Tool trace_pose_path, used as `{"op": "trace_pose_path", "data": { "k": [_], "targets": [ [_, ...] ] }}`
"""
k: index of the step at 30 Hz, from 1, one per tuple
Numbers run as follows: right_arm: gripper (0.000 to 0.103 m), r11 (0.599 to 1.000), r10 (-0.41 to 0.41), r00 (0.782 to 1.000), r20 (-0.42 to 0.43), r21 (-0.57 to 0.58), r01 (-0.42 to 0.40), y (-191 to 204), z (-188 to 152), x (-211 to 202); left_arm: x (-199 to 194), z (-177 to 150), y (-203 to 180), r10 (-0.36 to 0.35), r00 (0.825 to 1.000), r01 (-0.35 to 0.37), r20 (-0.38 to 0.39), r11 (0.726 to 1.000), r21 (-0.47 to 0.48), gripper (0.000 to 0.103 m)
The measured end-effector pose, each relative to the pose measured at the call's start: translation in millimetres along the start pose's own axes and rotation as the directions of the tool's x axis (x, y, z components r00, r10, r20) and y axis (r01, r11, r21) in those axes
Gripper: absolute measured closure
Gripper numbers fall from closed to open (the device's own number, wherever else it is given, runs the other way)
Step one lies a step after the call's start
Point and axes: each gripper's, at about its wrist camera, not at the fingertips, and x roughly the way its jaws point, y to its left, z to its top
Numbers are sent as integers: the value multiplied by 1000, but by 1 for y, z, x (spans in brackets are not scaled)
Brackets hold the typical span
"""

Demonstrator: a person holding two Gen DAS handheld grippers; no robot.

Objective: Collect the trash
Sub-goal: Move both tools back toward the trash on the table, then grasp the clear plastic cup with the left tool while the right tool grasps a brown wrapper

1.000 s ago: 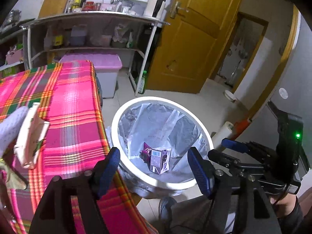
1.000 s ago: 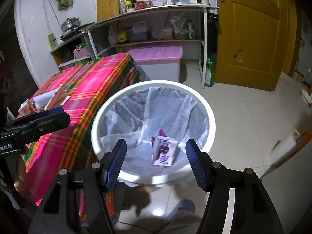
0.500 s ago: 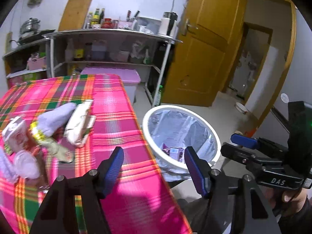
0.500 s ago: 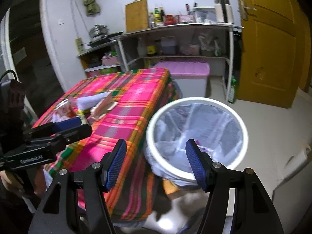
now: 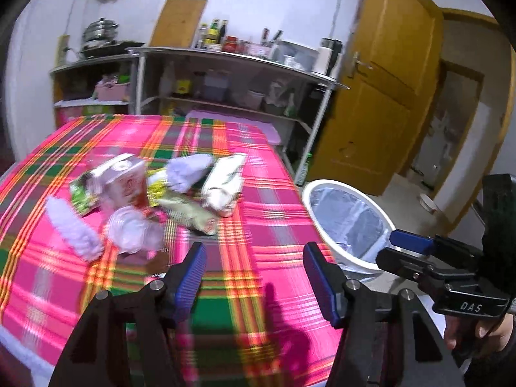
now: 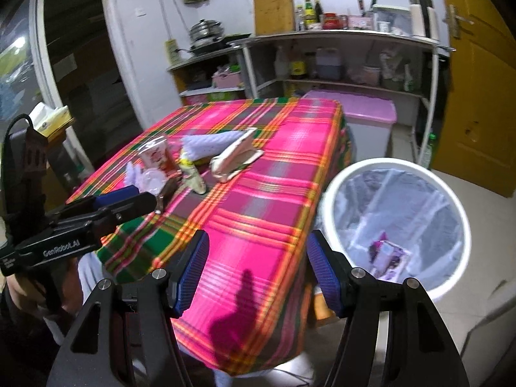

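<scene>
A pile of trash lies on the pink plaid tablecloth (image 5: 258,219): a white folded carton (image 5: 224,182), a pale purple wrapper (image 5: 190,171), a clear plastic cup (image 5: 132,232), a yellow-green packet (image 5: 190,214) and a white tissue (image 5: 72,229). My left gripper (image 5: 254,277) is open and empty, hovering over the near table edge, short of the pile. My right gripper (image 6: 258,271) is open and empty, beside the table's corner. The white bin (image 6: 400,222) with a clear liner stands right of the table and holds a purple box (image 6: 387,254).
Metal shelves (image 6: 338,58) with bottles and jars stand behind the table. A pink-lidded storage box (image 6: 361,119) sits under them. A yellow wooden door (image 6: 477,80) is at the right. The left gripper shows in the right wrist view (image 6: 106,209).
Both grippers have swung left, away from above the bin and toward the table. The trash pile has come into central view; the bin has shifted to the right.
</scene>
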Motion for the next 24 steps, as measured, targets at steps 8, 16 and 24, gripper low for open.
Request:
{"op": "trace_pose_path", "data": {
  "k": [8, 16, 24],
  "targets": [
    [39, 998, 30, 999, -34, -50, -32, 20, 5, 18, -10, 1, 42, 93, 996, -92, 17, 994, -60, 41],
    [39, 997, 40, 997, -58, -65, -44, 25, 8, 32, 5, 6, 69, 140, 990, -140, -5, 987, -80, 40],
    [39, 997, 44, 996, -79, -61, -49, 23, 14, 45, 31, 13, 89, 118, 992, -121, -38, 990, -73, 40]
  ]
}}
